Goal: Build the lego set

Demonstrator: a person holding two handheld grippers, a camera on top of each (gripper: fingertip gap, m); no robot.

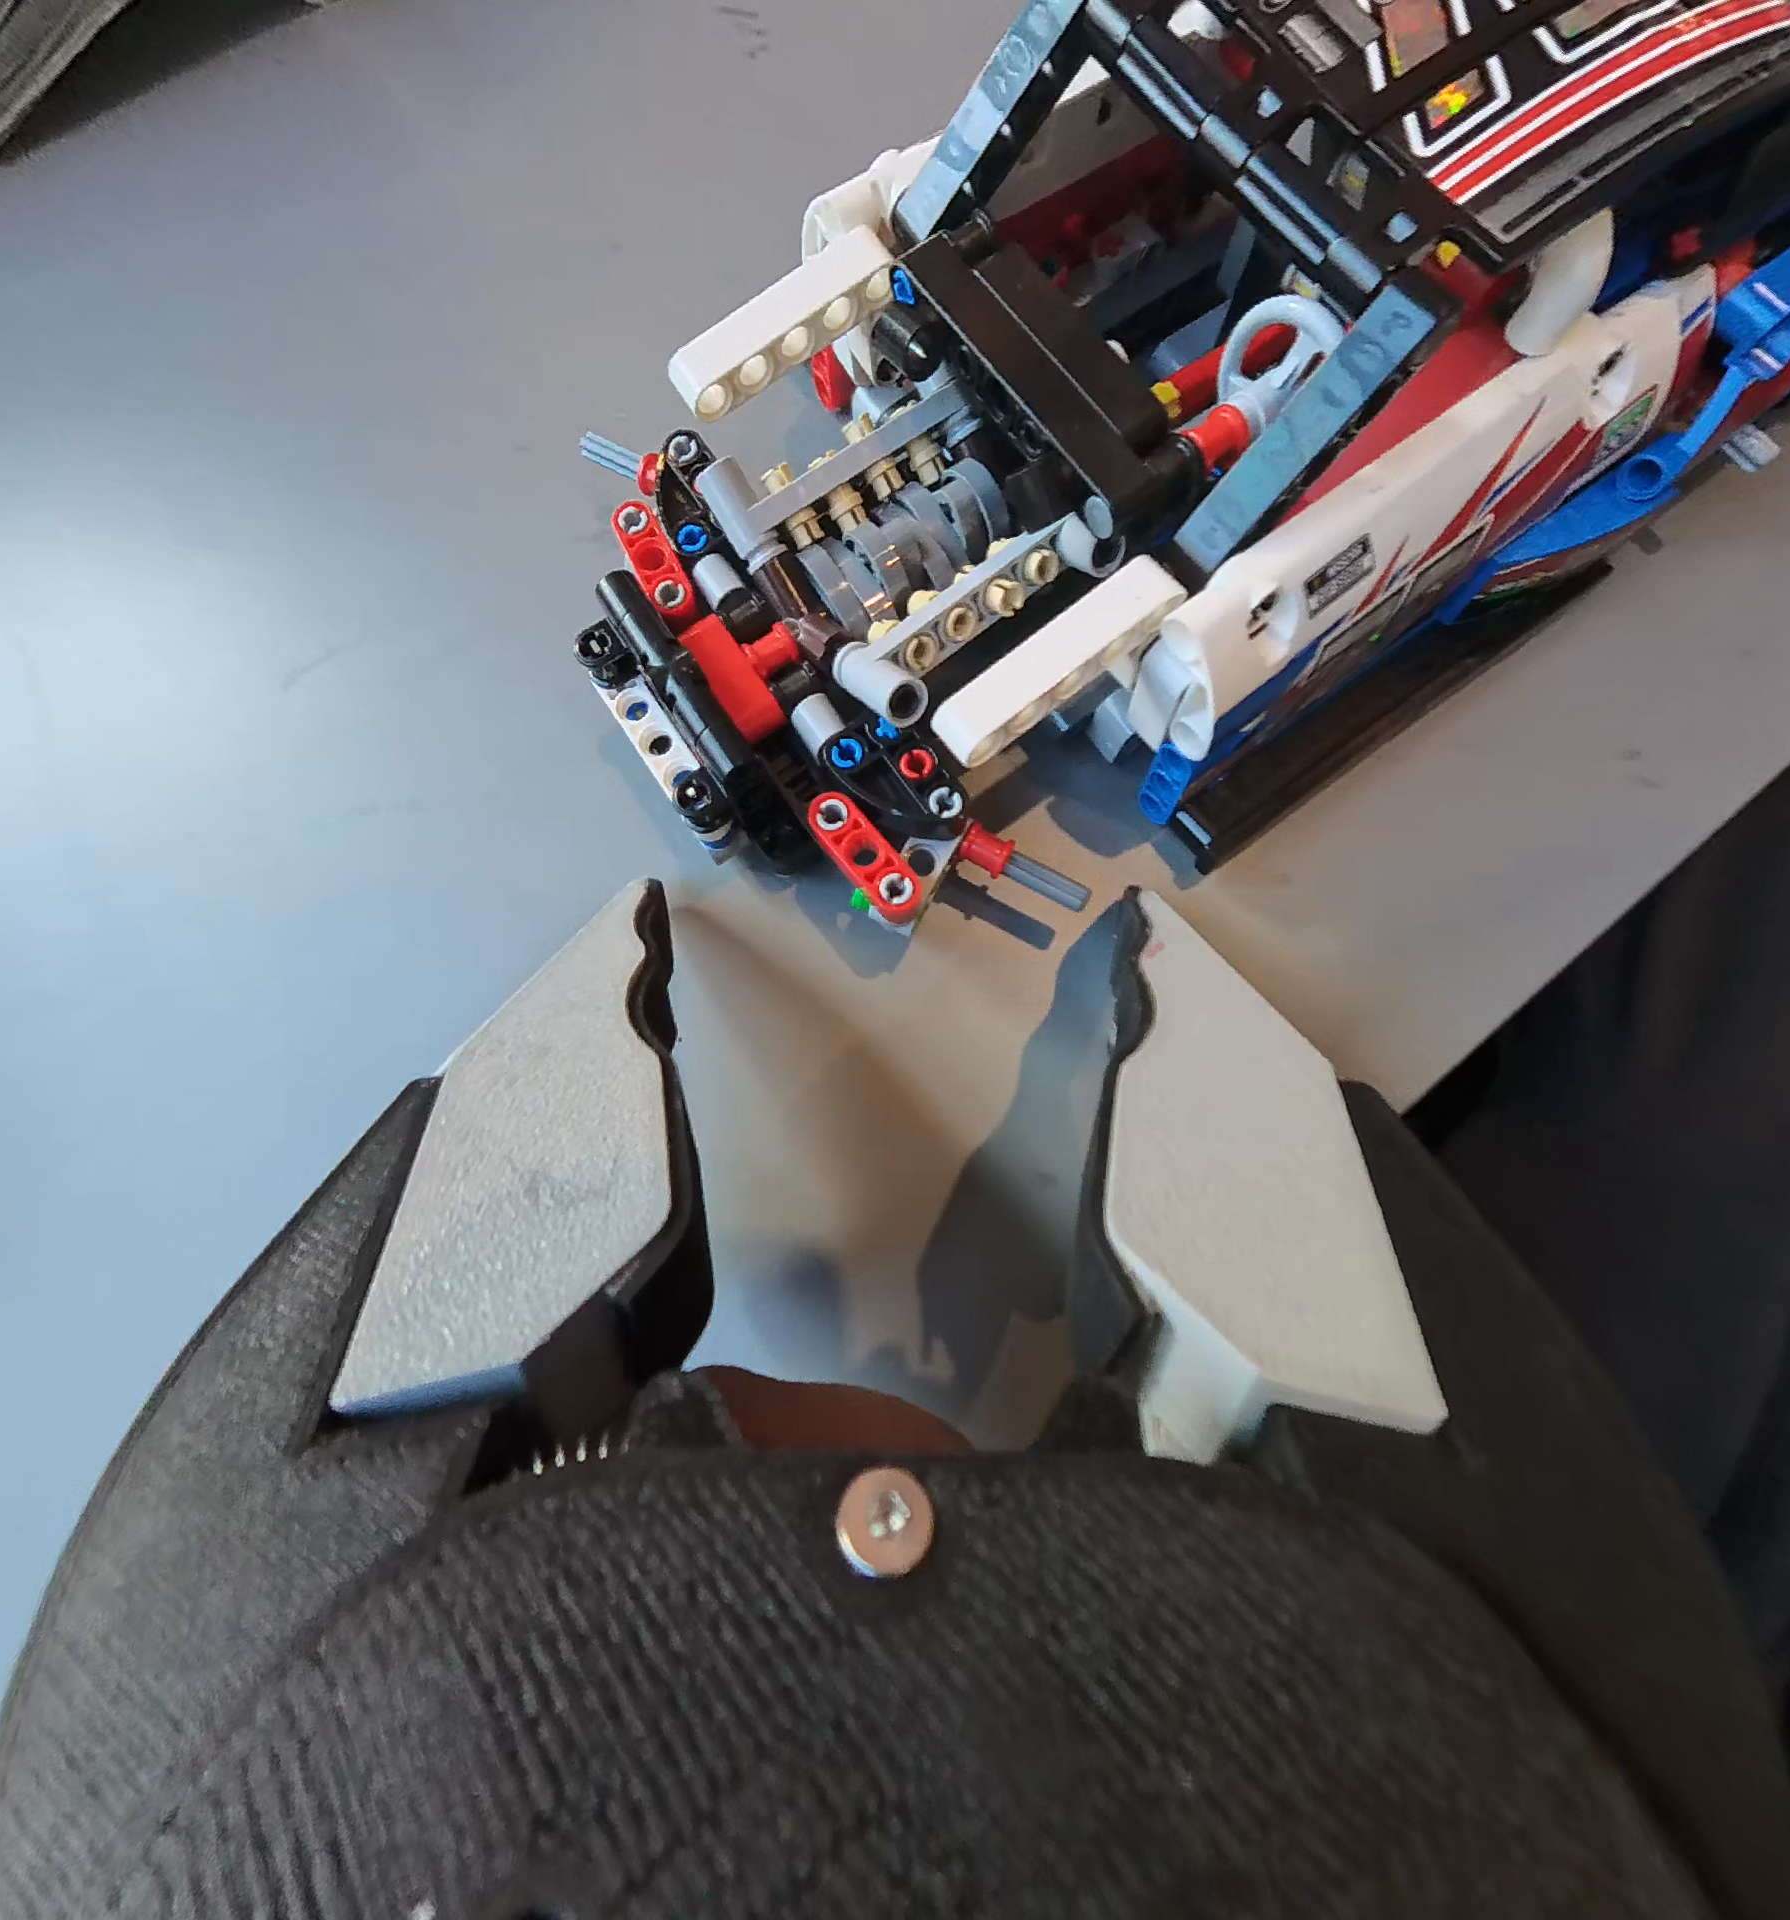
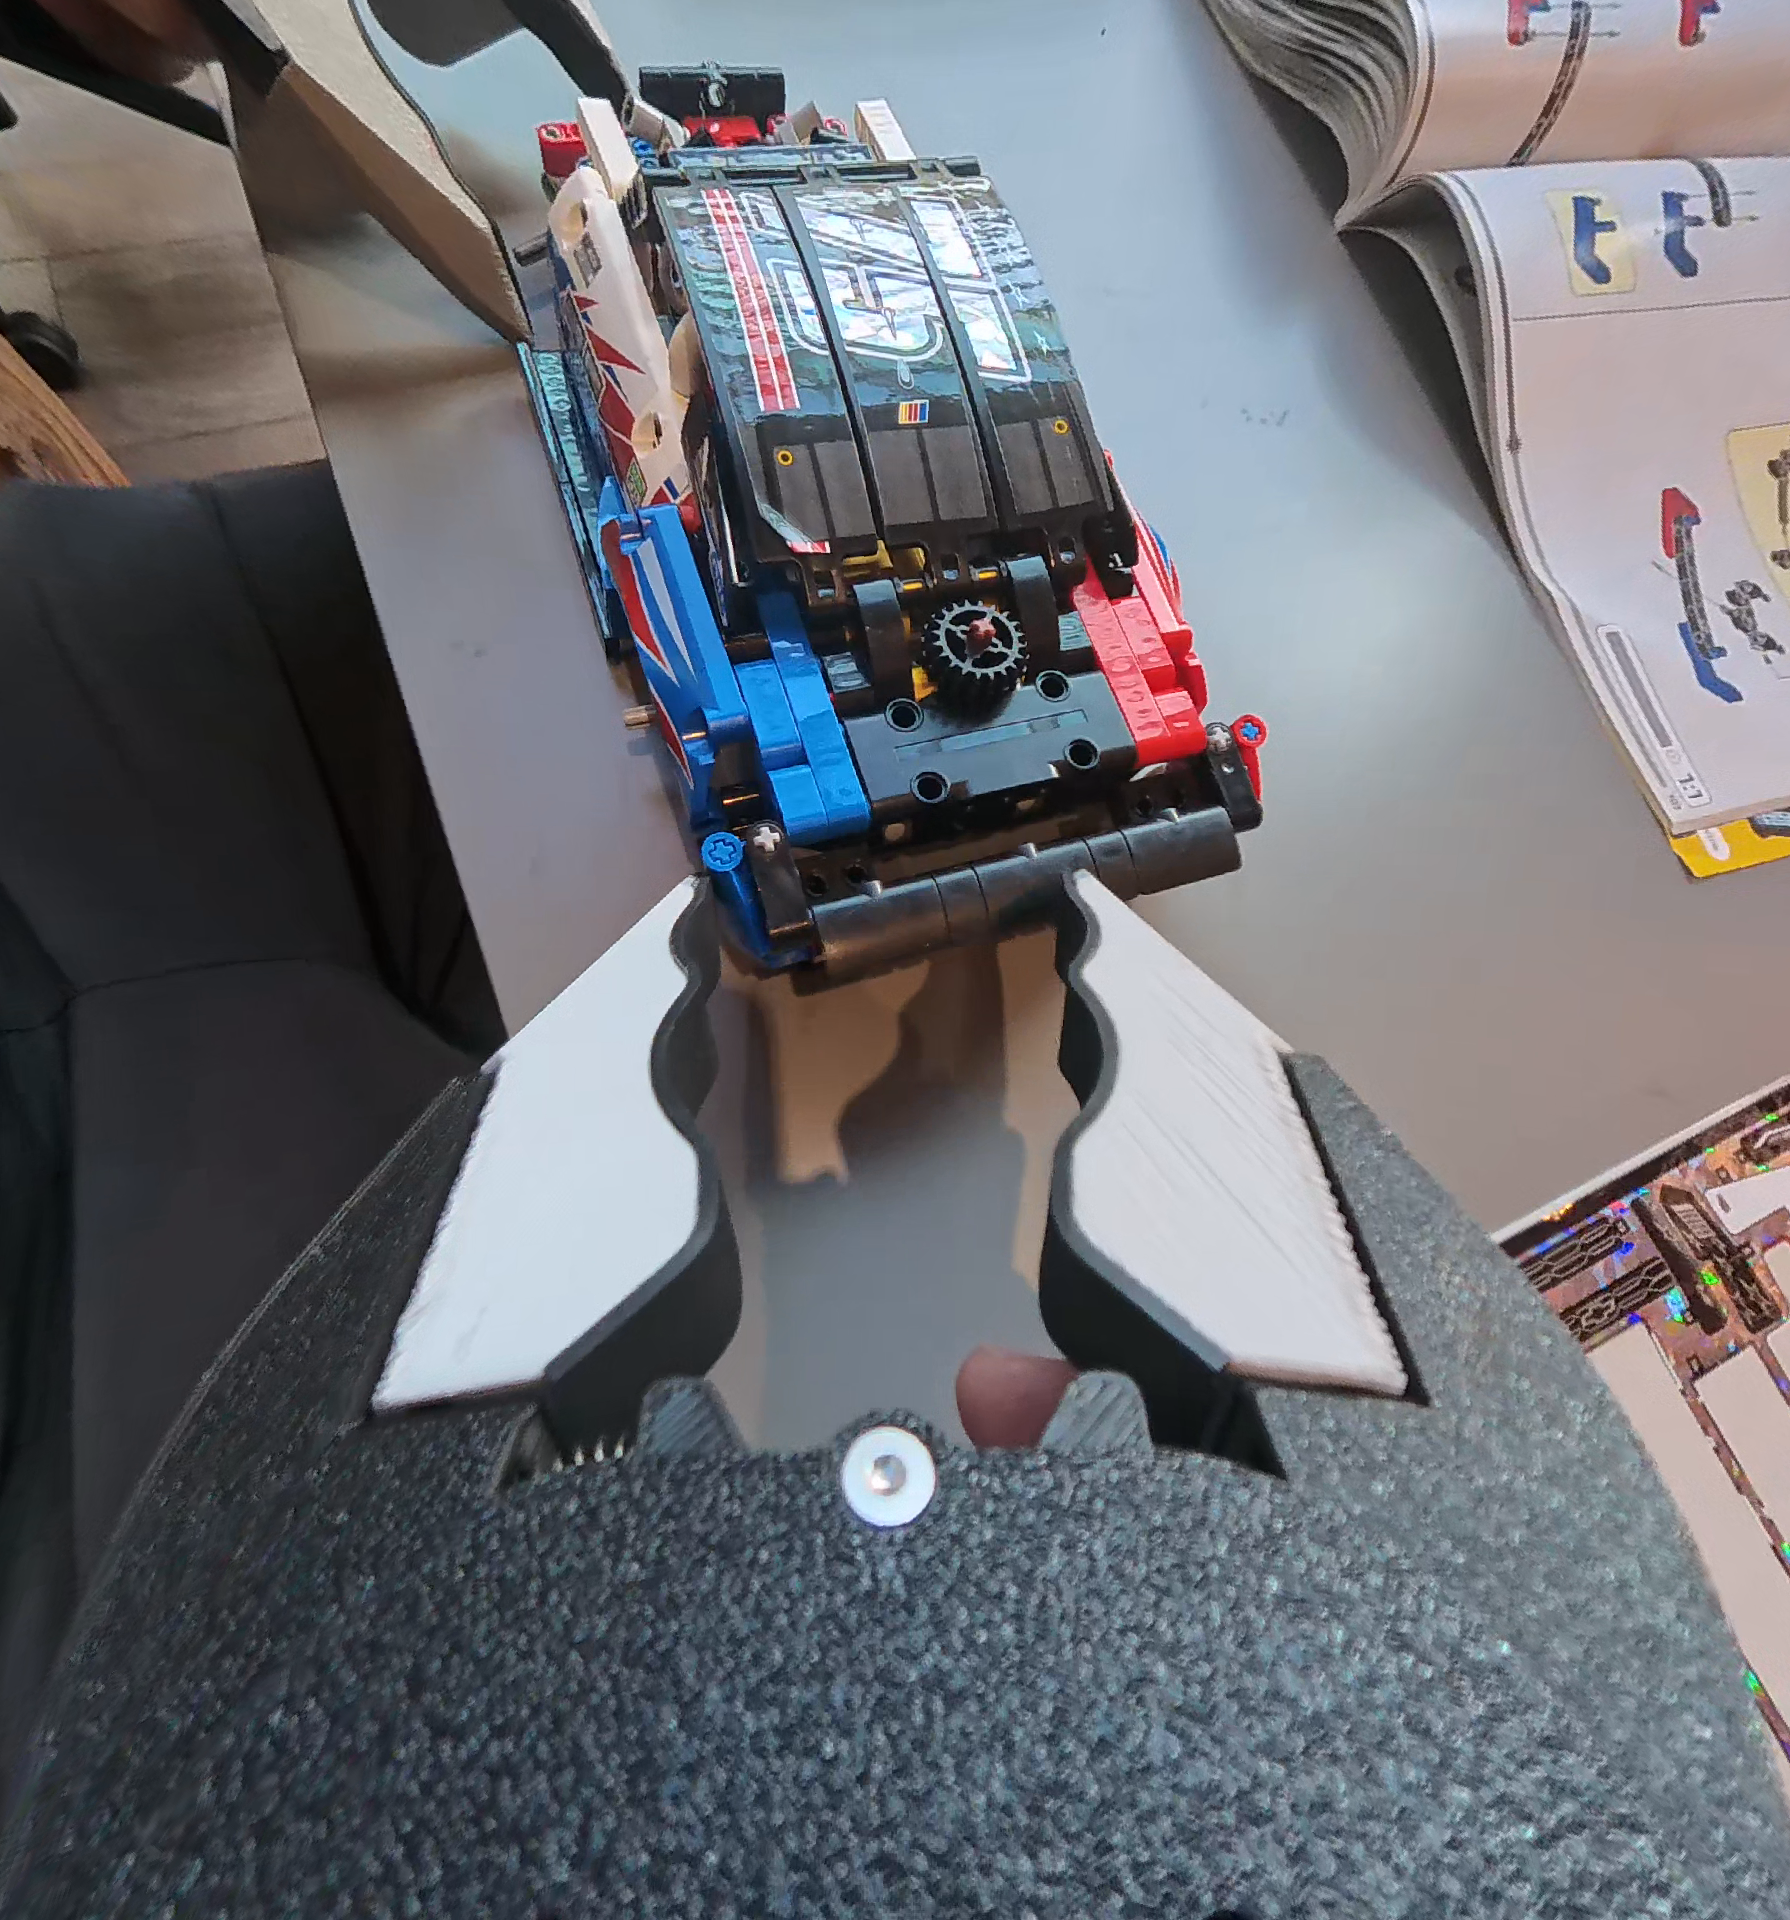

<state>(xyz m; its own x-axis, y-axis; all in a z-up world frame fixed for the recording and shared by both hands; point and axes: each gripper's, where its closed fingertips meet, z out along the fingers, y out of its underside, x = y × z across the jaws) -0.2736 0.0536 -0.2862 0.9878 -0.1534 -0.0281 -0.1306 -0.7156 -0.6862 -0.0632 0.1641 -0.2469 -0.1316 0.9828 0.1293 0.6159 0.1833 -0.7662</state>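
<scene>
The lego car (image 1: 1130, 499) sits on the grey desk (image 1: 247, 623) near its edge. The left gripper (image 1: 891, 925) has its fingers wide apart and holds nothing; the car's front is at 12 o'clock. The right gripper (image 2: 886, 899) is wide apart and empty too, by the car's back end. An open booklet (image 2: 1649, 416) lies at 2 o'clock.
</scene>
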